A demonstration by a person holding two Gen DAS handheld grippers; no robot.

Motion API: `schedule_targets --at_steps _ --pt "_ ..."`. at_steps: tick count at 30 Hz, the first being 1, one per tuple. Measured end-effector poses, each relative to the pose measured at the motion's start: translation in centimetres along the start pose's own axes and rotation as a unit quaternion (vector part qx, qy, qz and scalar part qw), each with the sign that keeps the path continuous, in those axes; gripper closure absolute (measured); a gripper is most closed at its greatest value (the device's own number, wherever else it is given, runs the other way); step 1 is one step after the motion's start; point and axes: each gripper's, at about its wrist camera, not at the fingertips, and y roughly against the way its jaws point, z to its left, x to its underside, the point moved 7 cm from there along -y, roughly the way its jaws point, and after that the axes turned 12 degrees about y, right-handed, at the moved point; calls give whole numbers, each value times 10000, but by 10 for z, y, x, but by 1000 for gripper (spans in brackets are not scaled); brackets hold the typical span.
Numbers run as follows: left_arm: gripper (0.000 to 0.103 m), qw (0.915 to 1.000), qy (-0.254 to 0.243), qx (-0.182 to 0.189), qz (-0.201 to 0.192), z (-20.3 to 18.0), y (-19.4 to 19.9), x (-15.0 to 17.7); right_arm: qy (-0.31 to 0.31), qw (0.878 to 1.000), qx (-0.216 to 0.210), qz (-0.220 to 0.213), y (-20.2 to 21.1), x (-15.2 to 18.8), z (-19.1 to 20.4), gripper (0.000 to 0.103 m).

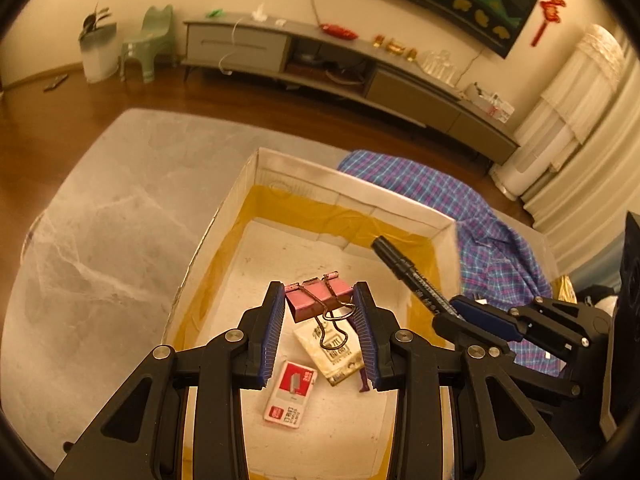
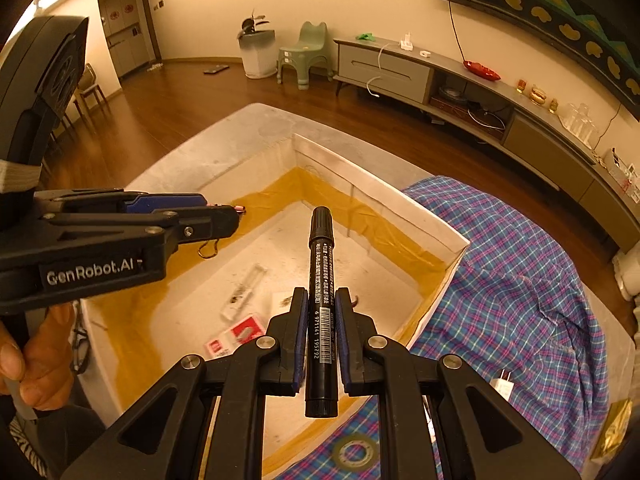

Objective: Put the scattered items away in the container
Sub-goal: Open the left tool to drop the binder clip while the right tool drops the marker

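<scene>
While both tools hang over the open cardboard box (image 1: 352,184), each carries one item: left tool (image 1: 320,300) clamped on a pink binder clip (image 1: 316,296), right tool (image 2: 322,312) closed on a black marker pen (image 2: 321,280), long axis running forward along the fingers, cap toward the far wall. Release point lies straight below both. Box contents: red staple box (image 1: 290,394), small sachet (image 1: 332,352), clear packet (image 2: 244,290). Beside box: plaid shirt (image 2: 512,280)

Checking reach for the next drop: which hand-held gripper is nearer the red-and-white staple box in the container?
Left. The left hand-held gripper, holding the pink binder clip, hangs right above the staple box. The right hand-held gripper, clamping the black marker, is off to the side.
</scene>
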Motion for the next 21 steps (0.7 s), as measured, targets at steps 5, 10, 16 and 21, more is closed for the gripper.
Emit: schedule_targets --at_steps 5,10,16,21 --pt "66 9997 49 -205 127 4 -25 -8 81 9997 95 189 -19 0 -9 88" --pt "66 9987 -3 -461 227 4 -49 -12 287 9987 276 331 -36 -1 -9 88" --pt "64 9972 -162 -694 216 2 -73 -16 301 9969 487 534 -56 -1 -19 86" --pt "55 9965 -189 -794 155 6 -76 -18 159 9973 528 492 -55 4 -26 78"
